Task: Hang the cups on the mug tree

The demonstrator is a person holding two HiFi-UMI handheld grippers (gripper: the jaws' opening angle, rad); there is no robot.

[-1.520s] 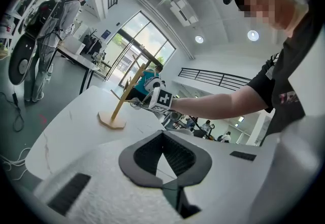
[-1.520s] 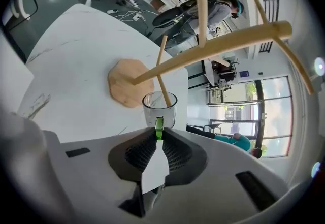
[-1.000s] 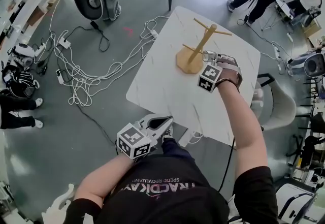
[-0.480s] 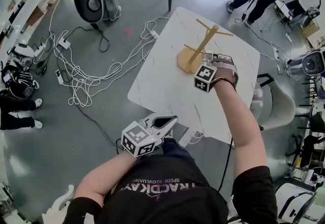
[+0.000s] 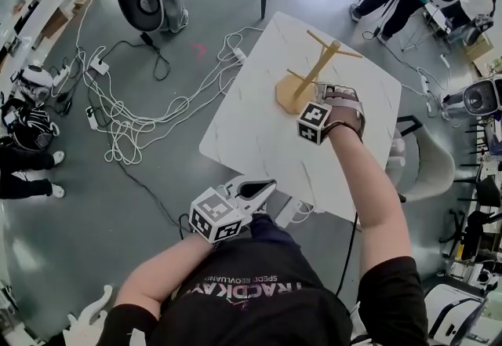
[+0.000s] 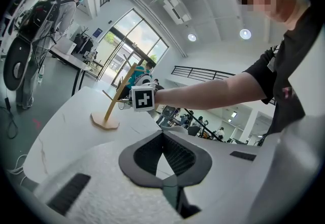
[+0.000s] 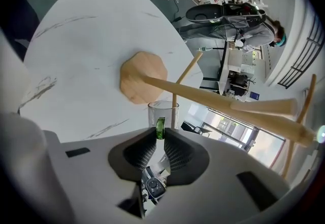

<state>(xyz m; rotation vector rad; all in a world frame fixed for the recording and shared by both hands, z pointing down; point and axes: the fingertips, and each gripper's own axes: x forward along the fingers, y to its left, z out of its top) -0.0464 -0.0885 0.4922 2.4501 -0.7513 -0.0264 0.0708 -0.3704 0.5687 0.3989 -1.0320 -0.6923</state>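
One clear green-handled glass cup (image 7: 163, 112), handle pinched in right gripper (image 7: 160, 135) fingers, beside one wooden mug tree (image 5: 312, 76) | tree on far half of white marble surface (image 5: 259, 132), near half open | left gripper (image 6: 162, 135) fingers closed, empty, off near edge

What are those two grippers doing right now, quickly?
Left gripper: closed, holding nothing.
Right gripper: closed on the green handle of a clear glass cup.

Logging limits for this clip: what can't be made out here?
- Head view: the cup is almost wholly hidden behind the right gripper.
- Right gripper view: the mug tree has its top cut off by the frame edge.
- Both views: whether the cup touches a peg; too small or overlapping to judge.
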